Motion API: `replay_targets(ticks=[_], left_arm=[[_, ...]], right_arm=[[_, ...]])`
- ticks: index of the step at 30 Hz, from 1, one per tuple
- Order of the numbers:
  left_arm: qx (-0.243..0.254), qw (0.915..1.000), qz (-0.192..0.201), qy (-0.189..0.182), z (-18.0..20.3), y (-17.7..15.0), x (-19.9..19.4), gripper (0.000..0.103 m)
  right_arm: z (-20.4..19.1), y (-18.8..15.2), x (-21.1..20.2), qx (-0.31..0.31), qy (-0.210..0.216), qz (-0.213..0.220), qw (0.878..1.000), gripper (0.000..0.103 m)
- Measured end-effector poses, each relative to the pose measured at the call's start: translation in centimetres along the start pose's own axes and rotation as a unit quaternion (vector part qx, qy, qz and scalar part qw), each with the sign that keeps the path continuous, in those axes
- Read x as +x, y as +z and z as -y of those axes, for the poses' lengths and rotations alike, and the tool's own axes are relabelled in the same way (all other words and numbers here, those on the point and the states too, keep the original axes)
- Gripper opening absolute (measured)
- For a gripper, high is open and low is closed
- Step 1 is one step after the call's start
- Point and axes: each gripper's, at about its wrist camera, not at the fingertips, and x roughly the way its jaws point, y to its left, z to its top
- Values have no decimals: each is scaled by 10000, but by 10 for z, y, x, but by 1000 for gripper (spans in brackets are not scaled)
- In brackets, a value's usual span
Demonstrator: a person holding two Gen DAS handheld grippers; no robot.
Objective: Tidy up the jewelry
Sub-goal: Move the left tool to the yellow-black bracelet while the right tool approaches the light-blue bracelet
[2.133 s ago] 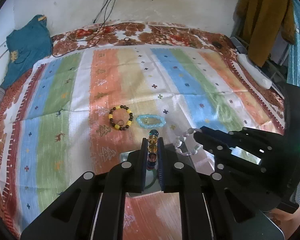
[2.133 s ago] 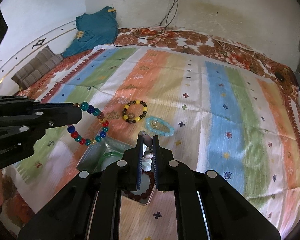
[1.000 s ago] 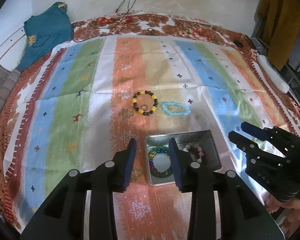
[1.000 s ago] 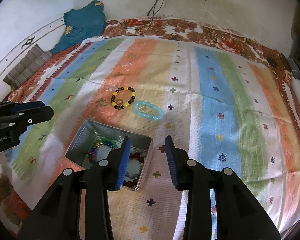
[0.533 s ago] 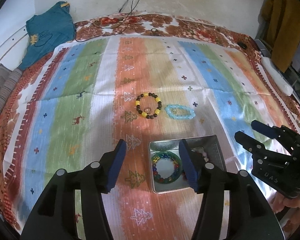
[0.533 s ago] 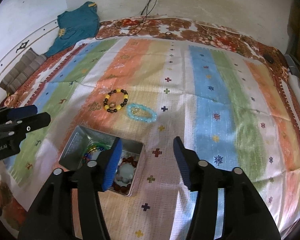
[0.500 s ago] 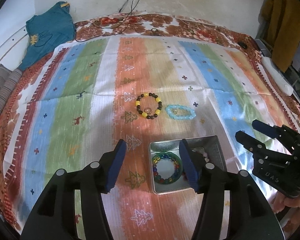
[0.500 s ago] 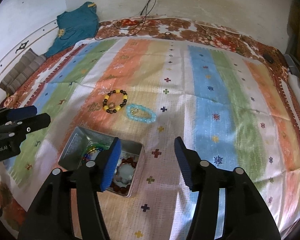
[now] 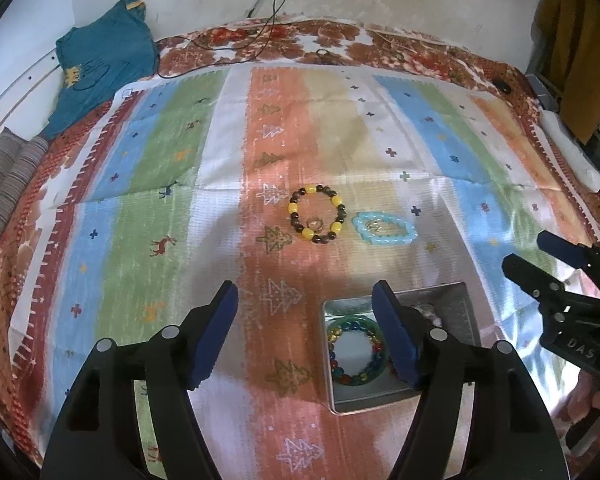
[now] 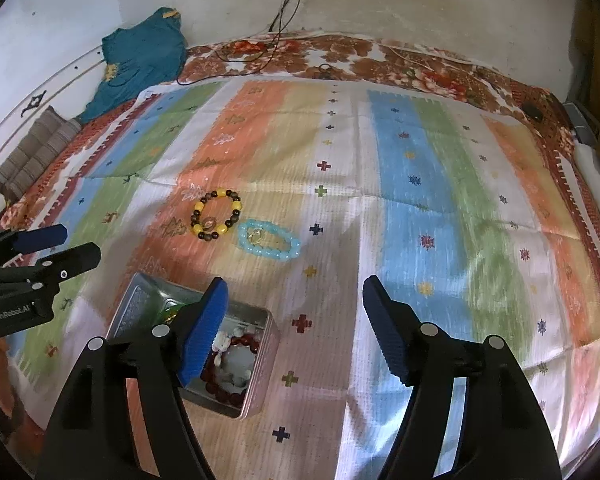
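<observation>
My left gripper's (image 9: 305, 300) right finger covers part of the metal tin (image 9: 470, 308) just below it, hiding the pale beads on that side. My right gripper's (image 10: 294, 294) left finger blocks the tin's middle, so the green bracelet (image 10: 168, 312) there barely shows. The charm inside the yellow-and-brown bracelet (image 9: 318, 218) ahead is too small to identify. My hand is cut off at the frame's edge.

A yellow-and-brown bead bracelet (image 9: 318, 220) and a light-blue bead bracelet (image 9: 384, 229) lie flat, side by side on the bed. Nearer, an open metal tin (image 9: 470, 312) holds multicoloured (image 9: 356, 350), dark-red (image 10: 236, 376) and pale bracelets.
</observation>
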Motion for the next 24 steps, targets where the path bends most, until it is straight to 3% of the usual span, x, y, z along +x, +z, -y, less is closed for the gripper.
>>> replay_targets(ticks=[10,24], left_arm=[[-56,9999,92,-35,-11,13,12,78],[-130,9998,-166,18,-16,28,55,80]], right_arm=[[2,10,15,-18,-10,-85,10000,71],[6,23,45,1,49,-179,9998,72]])
